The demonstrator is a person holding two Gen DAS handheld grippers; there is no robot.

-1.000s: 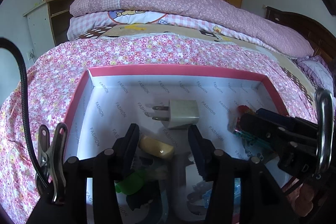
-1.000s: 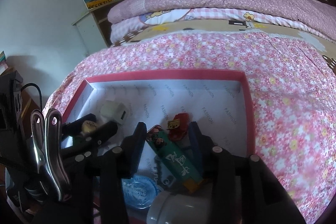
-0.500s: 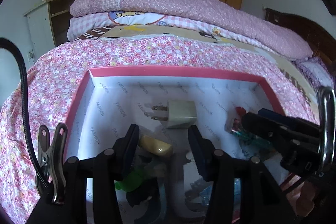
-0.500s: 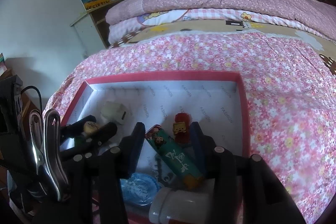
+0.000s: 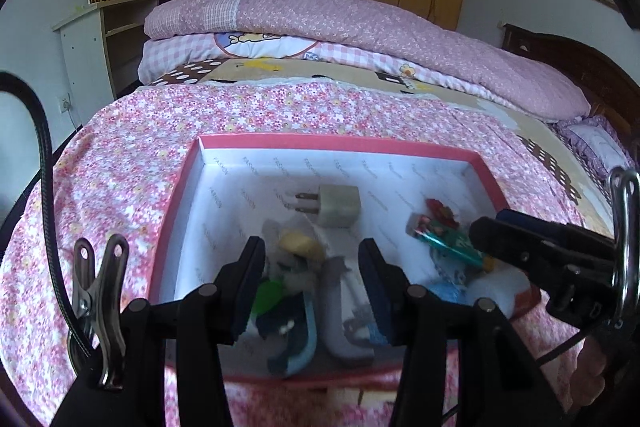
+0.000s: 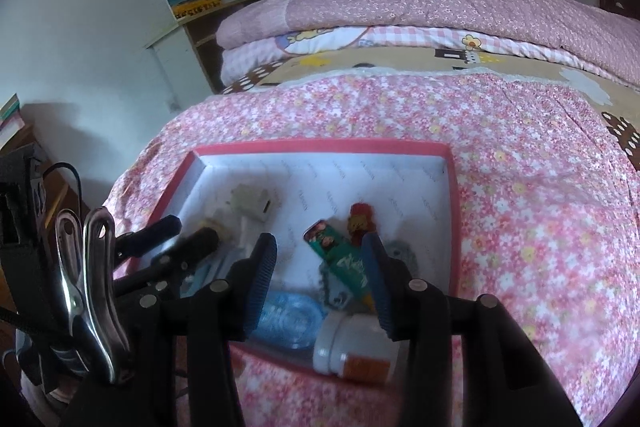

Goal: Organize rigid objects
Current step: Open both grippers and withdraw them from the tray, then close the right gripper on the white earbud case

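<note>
Left wrist view: left gripper (image 5: 312,287) and right gripper (image 6: 320,279) both hover with fingers apart, holding nothing, above the pink-rimmed box (image 5: 340,143) on the floral bedspread (image 5: 120,167). Charger plug (image 5: 338,205), lighter (image 6: 340,255) and bottle (image 6: 352,353) lie gathered inside, likely sorted. The lining reads "FASHION".

Both grippers are black, with round silver screws on the arms. The left gripper (image 5: 312,287) has dark blue ribbed pads, a steel spring clip (image 5: 100,303) and a black cable (image 5: 44,195) on its left side.
</note>
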